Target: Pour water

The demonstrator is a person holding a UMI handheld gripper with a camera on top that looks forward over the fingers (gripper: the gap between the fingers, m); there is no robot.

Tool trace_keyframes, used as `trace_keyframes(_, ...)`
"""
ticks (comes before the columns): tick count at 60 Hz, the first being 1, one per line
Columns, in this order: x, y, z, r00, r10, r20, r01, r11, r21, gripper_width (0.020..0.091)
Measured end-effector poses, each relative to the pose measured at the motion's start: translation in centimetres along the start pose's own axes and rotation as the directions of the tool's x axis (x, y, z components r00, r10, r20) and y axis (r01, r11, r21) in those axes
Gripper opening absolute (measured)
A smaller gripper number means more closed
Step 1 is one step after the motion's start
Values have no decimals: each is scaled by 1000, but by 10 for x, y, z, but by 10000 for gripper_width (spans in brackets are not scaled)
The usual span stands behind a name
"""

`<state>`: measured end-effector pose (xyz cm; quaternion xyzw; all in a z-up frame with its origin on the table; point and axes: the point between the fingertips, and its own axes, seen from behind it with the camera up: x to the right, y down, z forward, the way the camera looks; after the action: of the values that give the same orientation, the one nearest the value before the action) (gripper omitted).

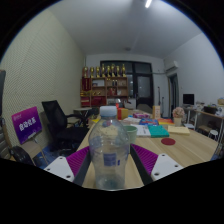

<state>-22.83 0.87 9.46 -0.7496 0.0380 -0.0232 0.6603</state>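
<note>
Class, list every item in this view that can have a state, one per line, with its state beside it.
water bottle: upright, white cap on, held between the jaws
gripper: shut on the water bottle, both pads against its sides
shelf unit: stocked, a row of bottles on top
office chair: unoccupied
table: cluttered with books and small items

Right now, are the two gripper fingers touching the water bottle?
Touching. The gripper view shows the water bottle upright between the fingers, with the magenta pads meeting its sides and no gap visible at either side, above the table.
</note>
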Motion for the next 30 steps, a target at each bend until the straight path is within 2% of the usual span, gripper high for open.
trace_keyframes(3,5,-1,19,1000,-16,6,16,1000,13,816)
trace_keyframes(6,-1,-1,27,999,-42,14,42,999,7,620)
trace_keyframes(11,-3,-4,35,997,-73,16,72,997,34,585)
trace_keyframes(14,-5,-2,39,997,-68,20,68,997,21,543)
trace_keyframes(16,-11,2,45,998,-50,32,50,999,-6,543)
trace_keyframes(17,-5,3,51,998,-40,52,41,999,-20,511)
trace_keyframes(22,-25,1,56,990,6,140,8,995,-100,471)
trace_keyframes(26,-59,1,60,970,148,194,-112,976,-185,459)
trace_keyframes(30,-87,-17,64,914,313,258,-234,927,-293,457)
